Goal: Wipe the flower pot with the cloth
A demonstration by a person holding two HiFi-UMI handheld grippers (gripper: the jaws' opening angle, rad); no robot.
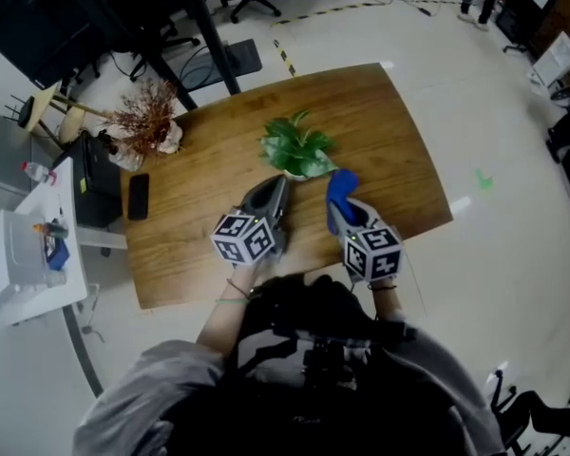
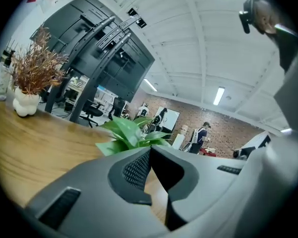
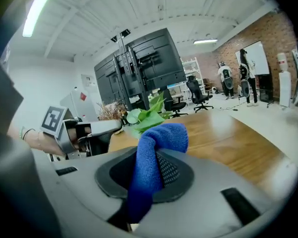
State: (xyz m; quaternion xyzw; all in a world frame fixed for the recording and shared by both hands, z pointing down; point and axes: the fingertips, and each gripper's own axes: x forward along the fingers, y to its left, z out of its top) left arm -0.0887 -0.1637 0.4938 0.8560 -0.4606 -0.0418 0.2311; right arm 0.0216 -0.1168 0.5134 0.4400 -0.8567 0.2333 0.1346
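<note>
The flower pot holds a green leafy plant [image 1: 297,147] in the middle of the wooden table [image 1: 399,160]; the leaves hide most of the pot. My left gripper [image 1: 279,186] lies just left of the plant, its jaws shut with nothing between them. My right gripper [image 1: 338,200] is just right of the plant, shut on a blue cloth [image 1: 341,185]. In the right gripper view the blue cloth [image 3: 151,157] folds over the jaws, with the plant [image 3: 146,115] behind it. The plant's leaves [image 2: 128,132] rise right beyond my left gripper [image 2: 150,151].
A white vase of dried reddish twigs [image 1: 149,122] stands at the table's far left corner, with a black phone [image 1: 139,196] near it. A white cart [image 1: 28,245] sits left of the table. Office chairs and several people are in the background.
</note>
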